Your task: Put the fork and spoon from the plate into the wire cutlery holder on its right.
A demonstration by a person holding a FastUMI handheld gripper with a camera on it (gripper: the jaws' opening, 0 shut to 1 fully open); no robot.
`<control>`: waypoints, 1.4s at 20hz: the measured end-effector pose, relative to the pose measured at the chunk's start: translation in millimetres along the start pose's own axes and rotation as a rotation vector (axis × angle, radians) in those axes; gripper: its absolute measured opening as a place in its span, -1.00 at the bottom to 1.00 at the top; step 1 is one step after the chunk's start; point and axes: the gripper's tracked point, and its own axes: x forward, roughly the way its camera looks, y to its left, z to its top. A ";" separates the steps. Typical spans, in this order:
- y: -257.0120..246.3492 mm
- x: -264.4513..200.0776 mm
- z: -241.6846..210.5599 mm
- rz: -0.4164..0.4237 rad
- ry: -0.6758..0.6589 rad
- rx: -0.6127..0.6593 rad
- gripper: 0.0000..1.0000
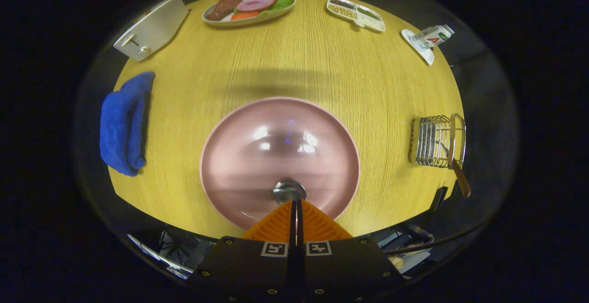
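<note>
The gripper is clamped narrow on the spoon over the plate; next, carry it to the wire cutlery holder at three o'clock, where a wooden-handled utensil already stands.

plate mid-surface, just ahead of tool | spoon on plate, handle nipped between closed fingers | wire cutlery holder right of plate, fork in it | cloth left | food platter and toaster behind
</note>
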 end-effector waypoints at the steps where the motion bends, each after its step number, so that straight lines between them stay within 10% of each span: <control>1: 2.0 6.2 -8.5 0.015 0.014 0.008 -0.74; 7: 15.1 42.9 -21.3 0.096 0.001 0.010 -0.71; 10: 18.2 25.1 -10.3 0.113 -0.011 0.034 -1.00; 28: -136.8 -100.4 50.7 -0.126 -0.115 0.255 -1.00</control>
